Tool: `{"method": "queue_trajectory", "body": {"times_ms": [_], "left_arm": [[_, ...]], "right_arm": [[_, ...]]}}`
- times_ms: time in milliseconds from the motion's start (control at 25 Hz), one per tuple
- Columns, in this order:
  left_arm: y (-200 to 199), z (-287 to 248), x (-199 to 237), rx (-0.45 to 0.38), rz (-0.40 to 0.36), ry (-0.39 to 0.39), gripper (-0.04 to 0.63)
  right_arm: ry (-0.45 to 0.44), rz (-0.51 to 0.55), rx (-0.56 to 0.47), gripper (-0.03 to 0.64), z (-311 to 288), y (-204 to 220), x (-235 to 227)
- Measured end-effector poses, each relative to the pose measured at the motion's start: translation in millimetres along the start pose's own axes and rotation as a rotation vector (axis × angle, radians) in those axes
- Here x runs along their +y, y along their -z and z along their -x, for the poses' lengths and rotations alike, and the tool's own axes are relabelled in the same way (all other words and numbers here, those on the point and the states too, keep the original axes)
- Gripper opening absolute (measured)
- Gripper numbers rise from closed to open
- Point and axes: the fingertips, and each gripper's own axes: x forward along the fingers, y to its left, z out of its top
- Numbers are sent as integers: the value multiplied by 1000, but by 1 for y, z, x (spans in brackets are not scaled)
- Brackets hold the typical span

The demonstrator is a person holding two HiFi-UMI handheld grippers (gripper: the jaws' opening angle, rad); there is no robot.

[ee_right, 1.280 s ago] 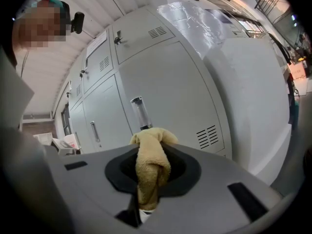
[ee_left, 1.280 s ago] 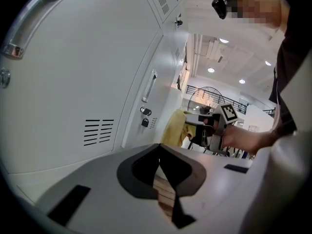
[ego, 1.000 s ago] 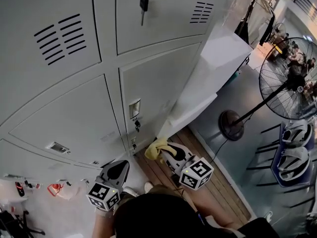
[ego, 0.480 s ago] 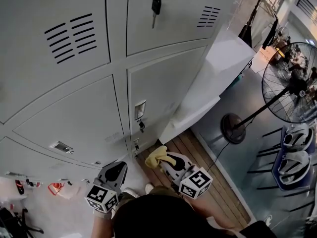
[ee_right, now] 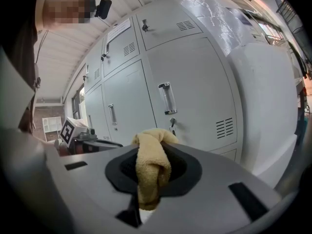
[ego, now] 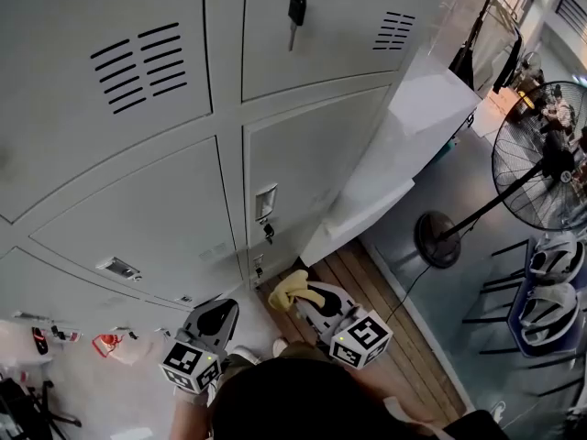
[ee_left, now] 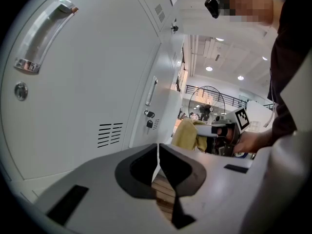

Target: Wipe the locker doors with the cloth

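**Cloth held low in front of the lockers**

The right gripper (ego: 303, 295) is clamped on a yellow cloth (ego: 292, 288). In its own view the cloth (ee_right: 152, 165) is bunched between the jaws, rising above them and hanging down under them. The gripper sits low, over the wooden floor (ego: 385, 319), near the bottom of the lower right locker door (ego: 307, 168). From the left gripper view the cloth (ee_left: 187, 134) looks just clear of that door, not touching it.

The left gripper (ego: 216, 315) is to the left of the right one, in front of the lower left door (ego: 147, 223). In its own view the jaws are closed together with nothing between them, only a thin slit showing (ee_left: 157, 165). A hand (ee_left: 253, 140) holds the right gripper at the far side of that view.

A key (ego: 295, 9) hangs from the lock of the upper right door. A standing fan (ego: 541, 159) is well off to the right
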Motion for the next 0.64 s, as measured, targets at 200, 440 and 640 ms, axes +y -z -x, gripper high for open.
{"method": "queue_trajectory", "body": {"times_ms": [200,440,640], "left_arm": [[2,2,-3,19,-6,3,6],[3,4,-8,45,-29,12,6],[2,9,-4,24,-26,-2,6]], "right_arm": [[-3,-1,-27,54,1,-7,1],[-5,-30,-56,54,2,-12,-3],[-18,-21,-57,54,-1,-16,-3]]}}
